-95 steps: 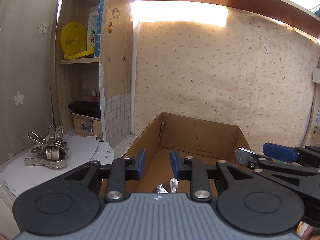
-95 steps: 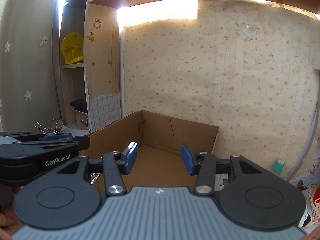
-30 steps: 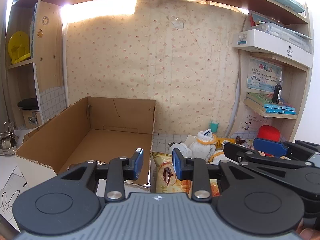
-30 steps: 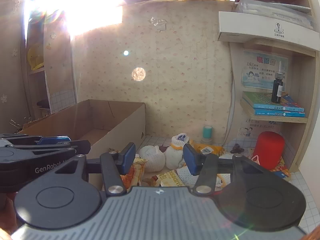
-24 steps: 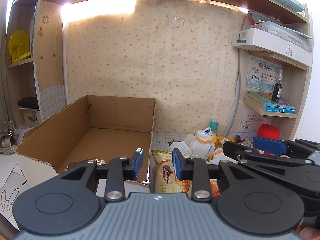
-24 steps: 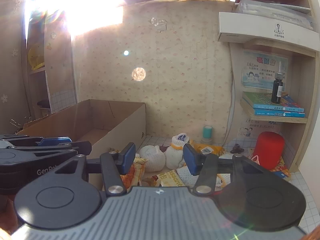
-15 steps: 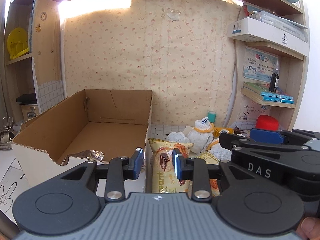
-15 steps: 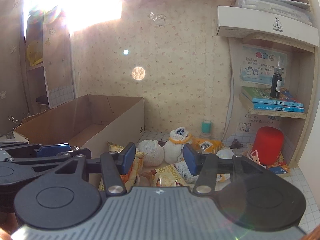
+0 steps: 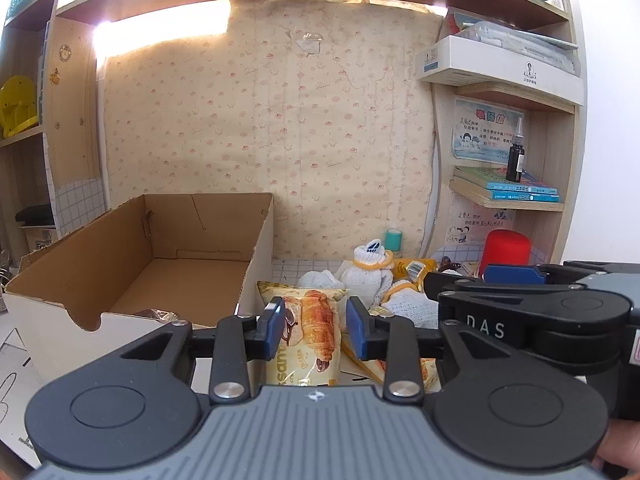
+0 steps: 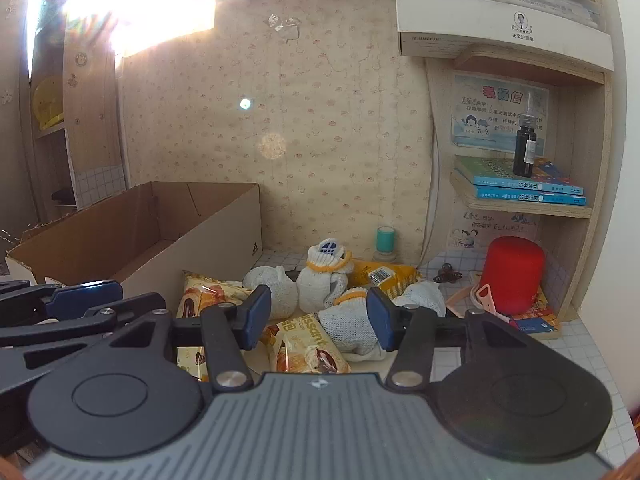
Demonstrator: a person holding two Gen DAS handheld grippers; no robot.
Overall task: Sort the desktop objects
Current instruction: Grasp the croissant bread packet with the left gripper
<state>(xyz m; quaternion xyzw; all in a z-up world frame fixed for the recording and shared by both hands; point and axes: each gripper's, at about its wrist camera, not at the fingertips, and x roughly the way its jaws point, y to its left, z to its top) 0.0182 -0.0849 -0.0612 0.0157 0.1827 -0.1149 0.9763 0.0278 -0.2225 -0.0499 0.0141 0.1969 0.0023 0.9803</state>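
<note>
An open cardboard box (image 9: 256, 240) stands on the desk at the left; it also shows in the right wrist view (image 10: 224, 236). A silver wrapper (image 9: 158, 314) lies at its near end. Right of the box lies a pile: croissant snack packets (image 9: 310, 320) (image 10: 308, 344), white rolled socks with yellow bands (image 9: 368, 272) (image 10: 326, 276) and a yellow packet (image 10: 384, 274). My left gripper (image 9: 316, 330) is open and empty above a croissant packet. My right gripper (image 10: 318, 316) is open and empty above the socks and a packet.
A red cylinder (image 10: 514, 274) stands at the right under a shelf with books (image 10: 528, 192) and a dark bottle (image 10: 524, 152). A small teal roll (image 10: 385, 240) stands by the back wall. Papers (image 9: 10, 356) lie left of the box.
Both grippers have swung right from over the box to the pile, then drawn back and tilted down a little. Both stay open and empty.
</note>
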